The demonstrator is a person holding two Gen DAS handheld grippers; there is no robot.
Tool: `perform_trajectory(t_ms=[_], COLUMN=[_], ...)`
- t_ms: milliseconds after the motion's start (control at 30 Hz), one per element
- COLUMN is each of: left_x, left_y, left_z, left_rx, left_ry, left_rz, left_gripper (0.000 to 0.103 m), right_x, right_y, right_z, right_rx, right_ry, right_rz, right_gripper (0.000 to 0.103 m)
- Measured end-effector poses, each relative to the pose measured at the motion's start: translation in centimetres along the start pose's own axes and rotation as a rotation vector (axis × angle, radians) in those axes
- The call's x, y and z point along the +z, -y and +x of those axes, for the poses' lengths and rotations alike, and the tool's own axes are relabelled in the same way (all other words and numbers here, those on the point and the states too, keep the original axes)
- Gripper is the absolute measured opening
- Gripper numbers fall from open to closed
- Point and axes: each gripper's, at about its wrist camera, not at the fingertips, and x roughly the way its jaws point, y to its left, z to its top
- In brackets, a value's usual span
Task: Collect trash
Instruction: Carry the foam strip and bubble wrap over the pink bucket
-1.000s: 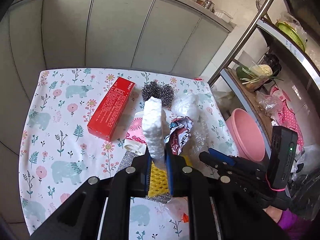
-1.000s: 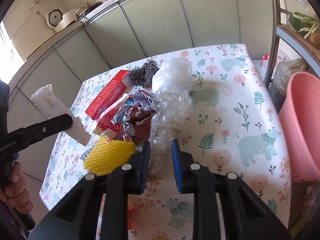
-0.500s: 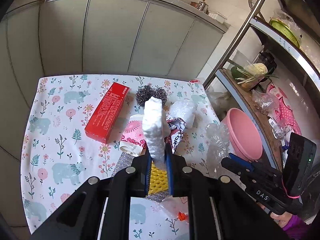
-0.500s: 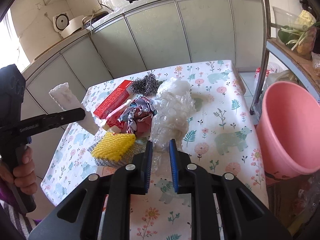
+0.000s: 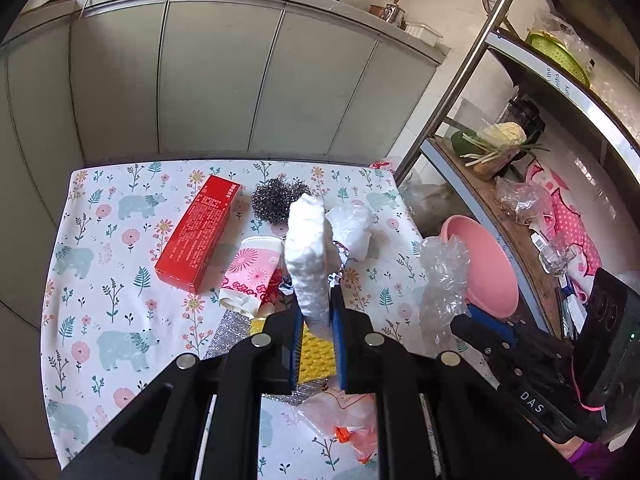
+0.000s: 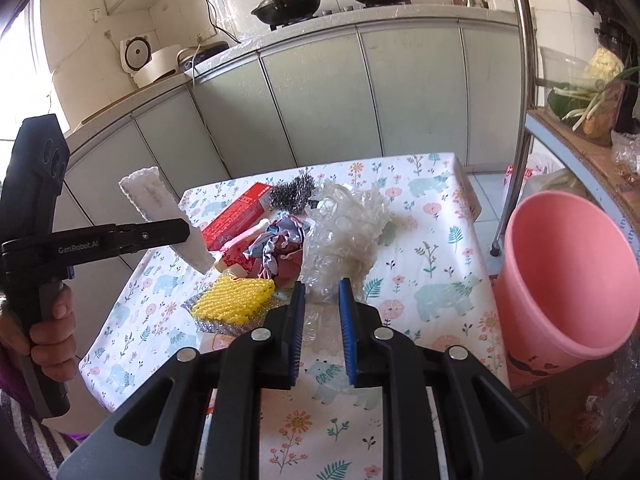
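your left tool is clamped on the white foam strip, lifted clear above the worktop at centre frame. your right tool has its jaws nearly together on the clear bubble wrap, which stands up from between the pads. you look to be mid-carry — both pieces of trash up off the pile. the pink bin sits at the right edge of the right view, beside the worktop; next, swing each piece over its mouth and let go — foam second, perhaps.

Black left tool and right tool: blue pads, silver screws; purple striped sleeve.
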Motion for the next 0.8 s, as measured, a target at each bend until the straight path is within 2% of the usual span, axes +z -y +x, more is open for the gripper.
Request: perform_trajectory(t_ms=[133,367,800], left_x=[0.5,1.8,3.1], left_y=[1.7,6.1,17.2], left_z=[0.2,1.9,8.5], left_rx=[-0.013,-0.071,-0.186], left_ry=[0.004,-0.009,-0.091], left_rz=[0.039,0.111,0.286], left_gripper=[0.012,0.012,0.012], right_x=[0.0,-0.4,-1.1], right_y=[0.6,4.1,13.0], right_z=[-1.4,-3.0,-6.3], right_rx=[-0.031,-0.096,-0.293], right_ry=[0.044,0.087,0.155], right_rz=[0.001,0.072,0.225], right_gripper=[0.017,0.017,0.017])
